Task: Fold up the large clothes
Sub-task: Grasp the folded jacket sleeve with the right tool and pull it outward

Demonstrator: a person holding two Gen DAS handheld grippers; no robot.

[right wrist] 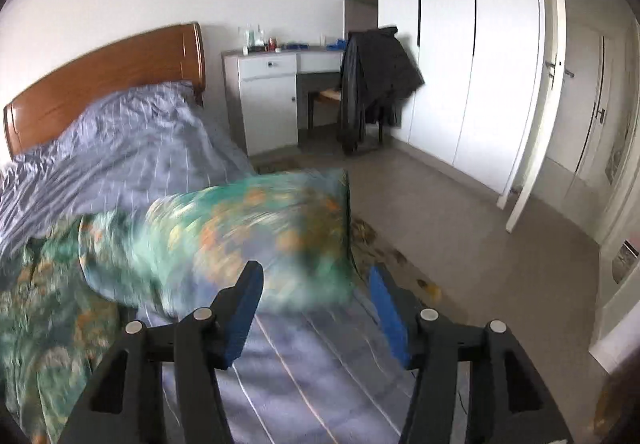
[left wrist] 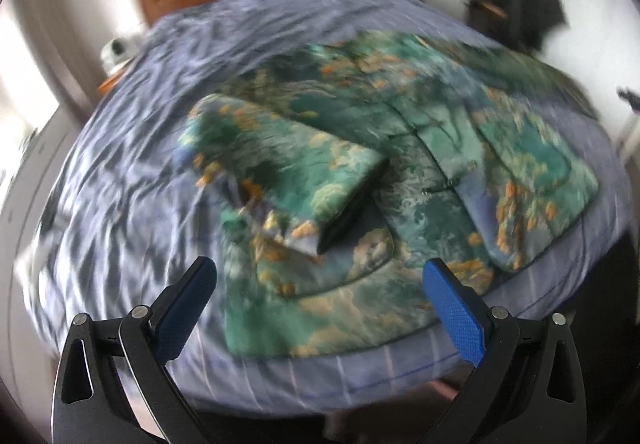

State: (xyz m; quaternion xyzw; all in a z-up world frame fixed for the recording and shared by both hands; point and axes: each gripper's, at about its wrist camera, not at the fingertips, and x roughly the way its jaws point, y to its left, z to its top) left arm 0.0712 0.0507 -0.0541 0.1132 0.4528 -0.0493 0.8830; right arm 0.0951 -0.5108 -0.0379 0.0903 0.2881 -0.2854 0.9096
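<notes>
Green patterned garment beyond right gripper

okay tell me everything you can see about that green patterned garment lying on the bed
The garment is padded, quilted-looking cloth printed in greens, blues and orange, with dark edging. It lies on the striped blue-grey bedcover, partly folded: one flap is turned over its middle, showing a dark edge, and another part lies over the opposite side. In the right wrist view a blurred part sits ahead of the fingers, which do not grip it.
</notes>
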